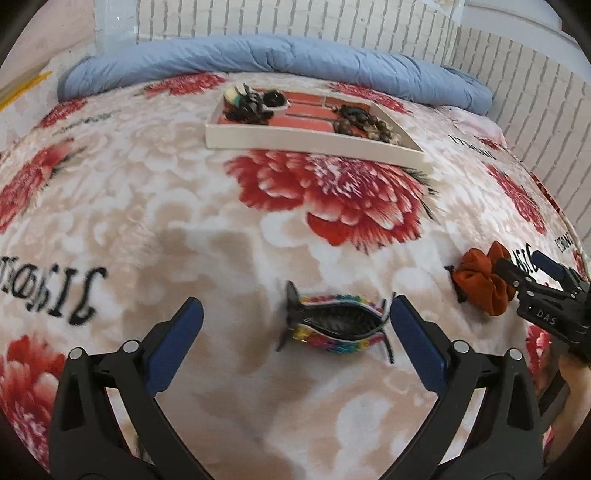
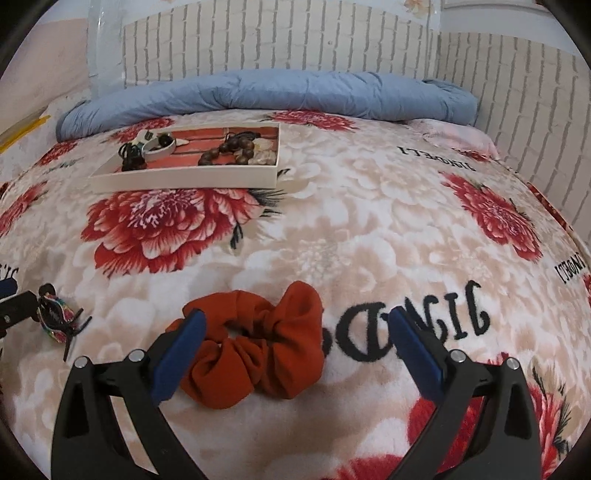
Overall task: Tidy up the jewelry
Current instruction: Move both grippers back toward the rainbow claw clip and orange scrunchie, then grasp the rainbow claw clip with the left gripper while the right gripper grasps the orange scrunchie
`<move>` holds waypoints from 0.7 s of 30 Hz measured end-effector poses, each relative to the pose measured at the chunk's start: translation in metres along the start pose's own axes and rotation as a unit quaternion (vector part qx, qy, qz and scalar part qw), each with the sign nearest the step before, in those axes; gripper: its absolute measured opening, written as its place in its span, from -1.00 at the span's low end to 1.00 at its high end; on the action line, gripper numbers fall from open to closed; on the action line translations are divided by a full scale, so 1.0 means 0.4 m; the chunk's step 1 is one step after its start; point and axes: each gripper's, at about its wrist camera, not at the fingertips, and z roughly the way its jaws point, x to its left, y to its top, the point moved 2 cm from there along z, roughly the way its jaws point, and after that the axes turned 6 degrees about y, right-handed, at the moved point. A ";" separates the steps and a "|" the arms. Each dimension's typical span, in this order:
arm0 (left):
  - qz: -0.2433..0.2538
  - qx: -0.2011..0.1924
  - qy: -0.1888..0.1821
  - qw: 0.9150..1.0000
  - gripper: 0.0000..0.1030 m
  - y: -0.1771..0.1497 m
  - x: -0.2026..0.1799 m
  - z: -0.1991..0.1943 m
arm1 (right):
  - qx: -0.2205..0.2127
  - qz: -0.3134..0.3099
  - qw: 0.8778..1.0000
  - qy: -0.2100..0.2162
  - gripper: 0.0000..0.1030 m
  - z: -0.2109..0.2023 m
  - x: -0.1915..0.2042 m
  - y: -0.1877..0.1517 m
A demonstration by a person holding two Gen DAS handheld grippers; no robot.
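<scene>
two grippers spread, hair clip (image 1: 334,325), scrunchie (image 2: 255,345)

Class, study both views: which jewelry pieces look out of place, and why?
The rainbow hair claw and rust scrunchie lie loose on the floral blanket, while the other pieces sit in the white tray.

You've got a bed covered by a plush beige blanket (image 2: 332,229) printed with big red flowers and black lettering. A rolled blue quilt (image 2: 295,92) lies across the far edge, against a white brick-pattern wall (image 2: 295,40). The same quilt (image 1: 258,55) and wall (image 1: 295,18) show in your left wrist view. Yellow strips (image 1: 26,86) sit at far left, too blurred to identify.
</scene>
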 end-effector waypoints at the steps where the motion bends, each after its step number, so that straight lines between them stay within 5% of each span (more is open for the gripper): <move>1: 0.001 0.002 -0.003 1.000 0.90 -0.001 -0.008 0.004 | 0.000 0.003 1.000 0.001 0.87 0.000 -0.005 0.002; 12: 0.018 0.013 0.003 1.000 0.90 -0.006 -0.061 0.047 | 0.021 0.037 0.999 0.006 0.84 0.033 -0.064 -0.007; 21: 0.025 0.032 0.010 0.999 0.90 -0.018 -0.074 0.088 | 0.049 0.027 0.998 0.022 0.15 0.079 -0.044 -0.015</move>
